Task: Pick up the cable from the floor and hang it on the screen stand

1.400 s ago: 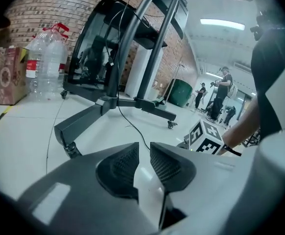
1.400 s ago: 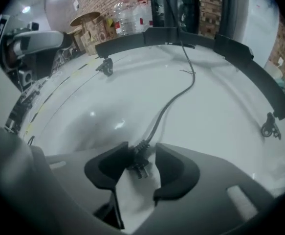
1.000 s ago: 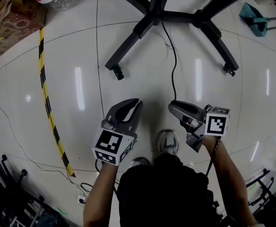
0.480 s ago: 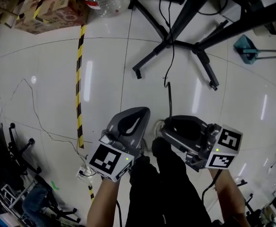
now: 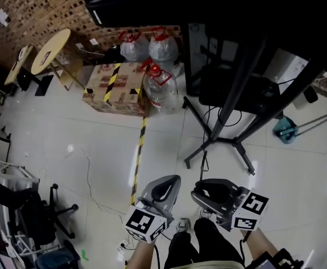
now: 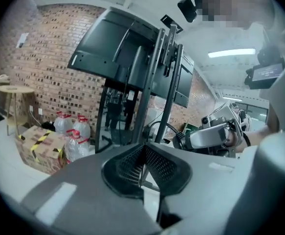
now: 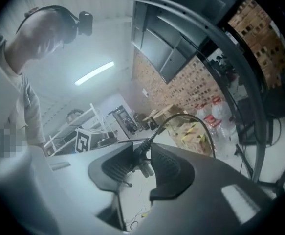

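Note:
A black cable has its plug end clamped between the pads of my right gripper; it arcs up and over the right jaw. In the head view the right gripper is low in the picture, and a thin stretch of cable runs from it toward the black screen stand. The stand's legs spread over the white floor just beyond both grippers. My left gripper hangs beside the right one, shut with nothing in it. In the left gripper view the left gripper faces the stand's post and dark screens.
Three water bottles and a taped cardboard box stand left of the stand. A yellow-black tape line runs down the floor. A thin wire, an office chair, a round table and a blue dustpan are around.
The view has risen from the floor to take in the whole stand and screens. Both grippers have lifted, the right one carrying the cable end. The left jaws have closed.

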Tool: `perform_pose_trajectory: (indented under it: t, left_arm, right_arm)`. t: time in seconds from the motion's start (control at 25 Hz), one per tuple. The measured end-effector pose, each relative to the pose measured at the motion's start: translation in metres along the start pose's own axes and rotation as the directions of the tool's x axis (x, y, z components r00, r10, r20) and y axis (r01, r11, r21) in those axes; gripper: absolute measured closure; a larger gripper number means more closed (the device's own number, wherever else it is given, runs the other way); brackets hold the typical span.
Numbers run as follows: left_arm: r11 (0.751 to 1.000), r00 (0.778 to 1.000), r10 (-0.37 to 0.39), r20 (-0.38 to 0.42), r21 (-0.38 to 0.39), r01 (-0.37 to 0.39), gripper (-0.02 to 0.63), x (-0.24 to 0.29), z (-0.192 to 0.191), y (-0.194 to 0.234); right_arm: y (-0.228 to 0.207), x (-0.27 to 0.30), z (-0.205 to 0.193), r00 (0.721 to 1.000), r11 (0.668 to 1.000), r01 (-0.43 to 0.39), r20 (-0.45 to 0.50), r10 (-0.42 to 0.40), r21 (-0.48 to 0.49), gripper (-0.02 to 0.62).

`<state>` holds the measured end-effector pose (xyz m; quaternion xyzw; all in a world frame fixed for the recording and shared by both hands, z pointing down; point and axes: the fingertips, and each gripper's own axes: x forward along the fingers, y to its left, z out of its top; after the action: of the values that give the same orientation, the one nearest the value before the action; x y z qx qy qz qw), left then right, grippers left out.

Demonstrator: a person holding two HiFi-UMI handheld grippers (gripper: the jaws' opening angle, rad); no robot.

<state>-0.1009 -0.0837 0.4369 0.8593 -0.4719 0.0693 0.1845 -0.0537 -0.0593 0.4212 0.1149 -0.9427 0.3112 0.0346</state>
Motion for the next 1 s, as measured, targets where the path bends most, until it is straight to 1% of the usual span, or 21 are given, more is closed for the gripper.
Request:
perform_pose_trajectory:
  t: [0.12, 0.24, 0.36, 0.44, 0.52, 0.6, 0.8, 0.92, 1.0]
  left_arm:
    - [0.997, 0.999, 0.036, 0.039, 0.073, -0.039, 0.586, -0.014, 0.054, 0.003]
    - [0.991, 0.995, 0.056, 0.089, 0.116, -0.066, 0.586, -0.019, 0.098, 0.007]
    - [0.987, 0.988, 0.055, 0.146, 0.14, -0.075, 0.586, -0.024, 0.135, 0.017]
    - [0.987, 0.982, 0.04, 0.184, 0.144, -0.067, 0.586, -0.028, 0.159, 0.026]
    - [0.987, 0.974, 0.007, 0.225, 0.155, -0.043, 0.586, -0.026, 0.182, 0.033]
    - [0.983, 0.963, -0.039, 0.268, 0.183, -0.011, 0.586, -0.02, 0.206, 0.039]
    - [0.962, 0.929, -0.166, 0.331, 0.261, 0.079, 0.586, 0.003, 0.277, 0.056]
    - [0.944, 0.905, -0.221, 0.363, 0.314, 0.104, 0.586, 0.011, 0.329, 0.054]
    - [0.922, 0.883, -0.256, 0.394, 0.373, 0.101, 0.586, 0.02, 0.371, 0.041]
  right_arm:
    - [0.028, 0.008, 0.055, 0.998, 0.997, -0.061, 0.023, 0.062, -0.036, 0.479]
    - [0.048, 0.011, 0.103, 0.995, 0.991, -0.096, 0.027, 0.099, -0.098, 0.479]
    - [0.056, 0.025, 0.144, 0.992, 0.983, -0.12, 0.025, 0.125, -0.138, 0.479]
    - [0.061, 0.039, 0.171, 0.99, 0.978, -0.131, 0.021, 0.137, -0.16, 0.479]
    - [0.069, 0.05, 0.199, 0.989, 0.973, -0.136, 0.033, 0.144, -0.187, 0.479]
    - [0.075, 0.055, 0.229, 0.987, 0.969, -0.131, 0.063, 0.147, -0.21, 0.479]
    - [0.092, 0.058, 0.33, 0.979, 0.967, -0.122, 0.136, 0.154, -0.224, 0.479]
    - [0.112, 0.055, 0.395, 0.98, 0.952, -0.082, 0.152, 0.131, -0.294, 0.479]
    - [0.121, 0.045, 0.433, 0.982, 0.927, -0.021, 0.167, 0.09, -0.375, 0.479]
